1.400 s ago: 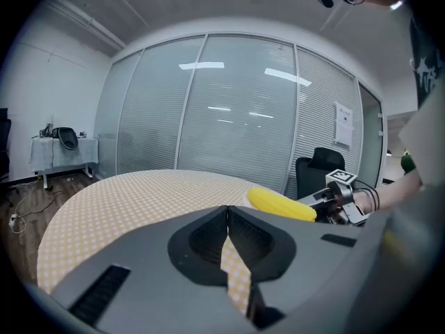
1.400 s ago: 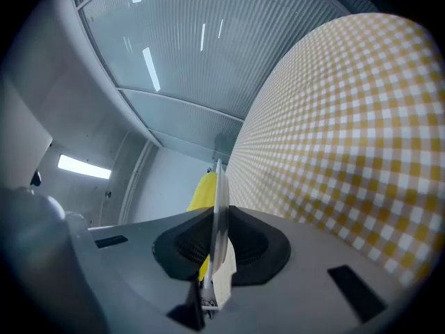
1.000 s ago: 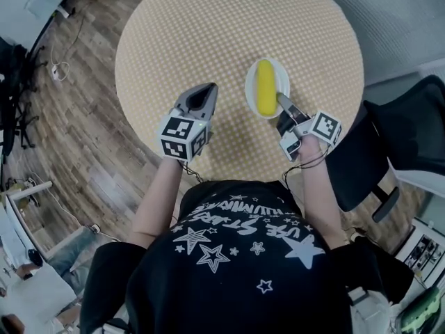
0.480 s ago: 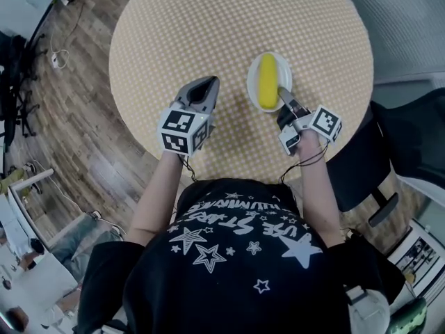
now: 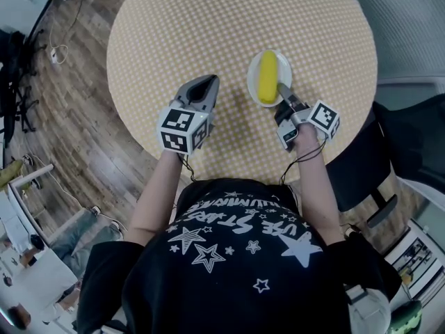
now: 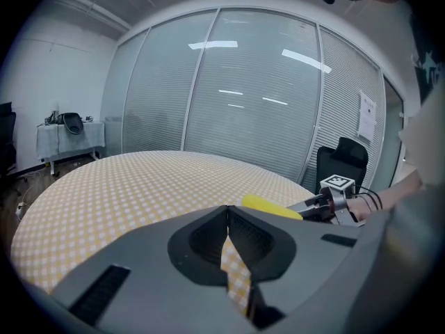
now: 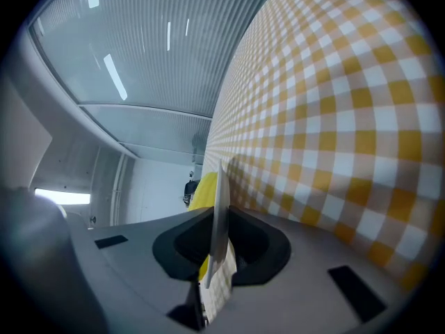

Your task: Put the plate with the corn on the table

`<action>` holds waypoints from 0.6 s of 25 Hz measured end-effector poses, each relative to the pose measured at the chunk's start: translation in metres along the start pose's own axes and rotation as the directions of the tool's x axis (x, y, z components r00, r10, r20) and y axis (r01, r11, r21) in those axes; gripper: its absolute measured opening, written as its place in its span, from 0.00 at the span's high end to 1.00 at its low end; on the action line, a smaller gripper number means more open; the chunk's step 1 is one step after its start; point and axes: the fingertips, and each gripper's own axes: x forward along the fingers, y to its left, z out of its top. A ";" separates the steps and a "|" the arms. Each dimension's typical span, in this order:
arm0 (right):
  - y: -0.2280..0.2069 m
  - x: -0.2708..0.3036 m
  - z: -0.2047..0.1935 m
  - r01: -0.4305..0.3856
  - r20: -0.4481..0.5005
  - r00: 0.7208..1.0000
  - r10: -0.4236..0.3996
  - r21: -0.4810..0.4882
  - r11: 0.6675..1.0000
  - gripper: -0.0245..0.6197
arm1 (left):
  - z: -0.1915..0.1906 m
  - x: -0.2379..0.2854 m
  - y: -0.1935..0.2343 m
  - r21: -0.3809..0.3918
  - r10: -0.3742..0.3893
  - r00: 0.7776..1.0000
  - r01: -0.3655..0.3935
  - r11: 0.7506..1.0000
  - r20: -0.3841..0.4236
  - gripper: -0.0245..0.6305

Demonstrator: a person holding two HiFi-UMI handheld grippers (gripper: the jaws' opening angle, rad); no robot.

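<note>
Corn [image 5: 267,77] is lying on the plate [image 5: 284,72], which seems to be resting on the surface [image 5: 208,26]. My right tool [image 5: 281,88] is pinching its rim, and my left tool [image 5: 207,82] is hovering pressed together, empty. Retreating before unclamping risks dragging the plate and rolling the corn off.

Both the left gripper [image 6: 227,214] and right gripper [image 7: 217,214] are matt grey plastic, the plate [image 7: 220,179] nipped between the right jaws smooth plain white, the corn [image 7: 204,190] beyond them waxy yellow, the tablecloth [image 7: 334,117] ahead matt checked cloth.
</note>
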 end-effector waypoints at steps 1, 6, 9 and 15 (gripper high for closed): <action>-0.002 0.001 -0.001 0.010 0.002 1.000 -0.010 0.004 1.000 0.89 | -0.002 0.000 0.000 -0.001 -0.001 1.000 0.001 1.000 0.000 0.95; -0.010 0.002 -0.001 0.078 0.007 0.997 -0.078 -0.005 0.997 0.89 | -0.007 0.003 -0.005 -0.003 -0.011 1.000 0.011 1.000 0.000 0.95; -0.013 0.000 0.003 0.118 0.034 0.992 -0.118 0.022 0.993 0.89 | -0.005 0.001 -0.011 -0.004 -0.018 1.000 0.018 1.000 0.004 0.95; -0.014 -0.001 0.003 0.189 0.053 0.981 -0.187 -0.020 0.982 0.89 | -0.003 -0.010 -0.012 -0.004 -0.023 1.000 0.023 1.000 0.020 0.95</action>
